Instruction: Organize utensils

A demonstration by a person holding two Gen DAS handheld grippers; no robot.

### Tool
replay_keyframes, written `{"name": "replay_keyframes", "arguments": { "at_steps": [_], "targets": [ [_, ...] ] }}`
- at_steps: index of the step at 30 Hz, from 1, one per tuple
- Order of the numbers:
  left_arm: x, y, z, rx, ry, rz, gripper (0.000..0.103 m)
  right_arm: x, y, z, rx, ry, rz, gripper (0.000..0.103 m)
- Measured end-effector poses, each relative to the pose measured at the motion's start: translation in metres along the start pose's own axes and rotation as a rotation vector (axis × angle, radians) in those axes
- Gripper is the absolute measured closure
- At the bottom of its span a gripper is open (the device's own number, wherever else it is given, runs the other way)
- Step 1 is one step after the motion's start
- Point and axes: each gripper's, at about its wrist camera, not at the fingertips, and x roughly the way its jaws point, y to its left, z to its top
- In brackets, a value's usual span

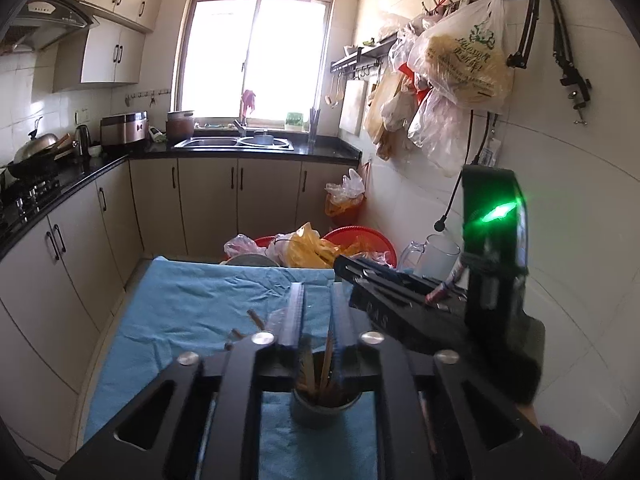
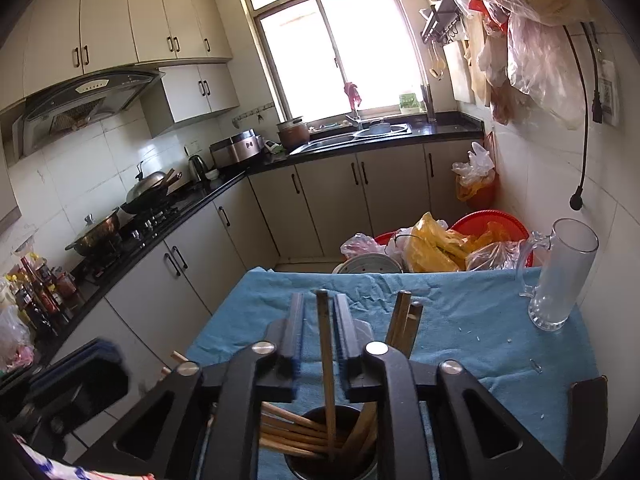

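We see a worktop (image 2: 460, 320) covered by a cloth (image 2: 440, 304), and near its close edge a cup (image 2: 332, 468) with chopsticks (image 2: 296, 432) standing and leaning in it. The right claw (image 2: 320, 320) sits over the cup, one chopstick (image 2: 326, 360) rising between its fingers. The left claw (image 1: 316, 312) sits over the same cup (image 1: 320, 412), with the right one just to its right. A glass mug (image 2: 556, 276) stands at the worktop's far right corner. Beyond the far edge lie bags (image 2: 432, 248) in basins (image 2: 496, 220). A sink (image 2: 352, 136) is set under the window (image 2: 340, 48) at the back; a stove (image 2: 152, 216) runs along the left.
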Motion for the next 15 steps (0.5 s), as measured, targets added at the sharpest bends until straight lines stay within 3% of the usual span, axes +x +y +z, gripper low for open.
{"name": "replay_keyframes", "arguments": {
  "at_steps": [4,15],
  "targets": [
    [-0.020,0.003,-0.005,-0.003,-0.026,0.008,0.076,-0.011,0.001,0.004,0.012,-0.020,-0.001,0.074],
    [-0.085,0.022,-0.027,-0.031,-0.100,0.063,0.052,-0.073,-0.005,-0.001,0.021,-0.089,-0.039,0.059]
  ]
}}
